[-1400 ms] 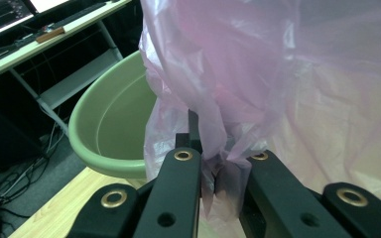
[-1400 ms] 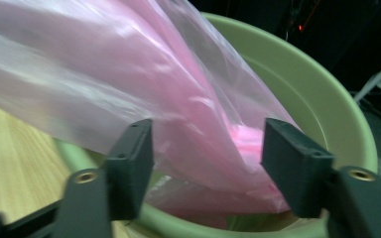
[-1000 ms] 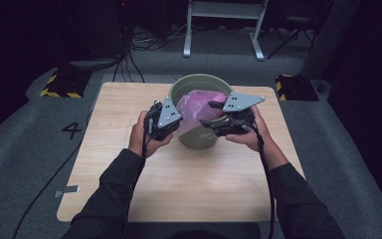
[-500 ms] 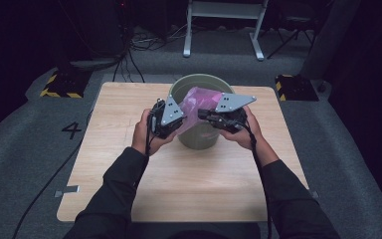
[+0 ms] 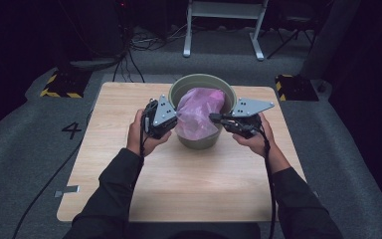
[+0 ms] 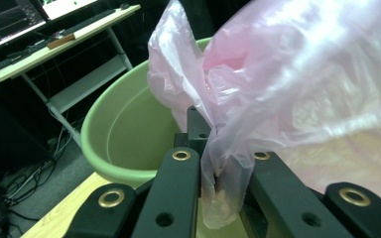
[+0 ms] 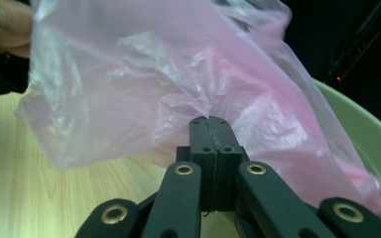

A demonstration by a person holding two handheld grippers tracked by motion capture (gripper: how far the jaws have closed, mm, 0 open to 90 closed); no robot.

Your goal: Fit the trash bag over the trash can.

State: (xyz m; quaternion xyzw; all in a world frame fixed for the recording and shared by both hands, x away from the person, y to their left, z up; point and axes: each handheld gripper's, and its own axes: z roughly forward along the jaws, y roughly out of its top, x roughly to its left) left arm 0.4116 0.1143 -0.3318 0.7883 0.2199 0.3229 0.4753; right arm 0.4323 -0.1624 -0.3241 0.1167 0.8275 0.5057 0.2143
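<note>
At frame centre, a pink bag (image 5: pixel 199 117) sits in and over the near rim of a green bucket (image 5: pixel 186 87) on my desk (image 5: pixel 179 179). My left claw (image 5: pixel 171 119), left of the bucket, pinches the bag's edge between its jaws. My right claw (image 5: pixel 213 118), at the right, has its jaws pressed together on the bag's film.

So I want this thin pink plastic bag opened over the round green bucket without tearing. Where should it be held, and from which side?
Probably by its loose top edge, pinched at two opposite points. The thin pink plastic bag is limp film, so only a flat fold fits the jaws. Come from either side of the round green bucket, as the left gripper and right gripper do now, each shut on film.
</note>
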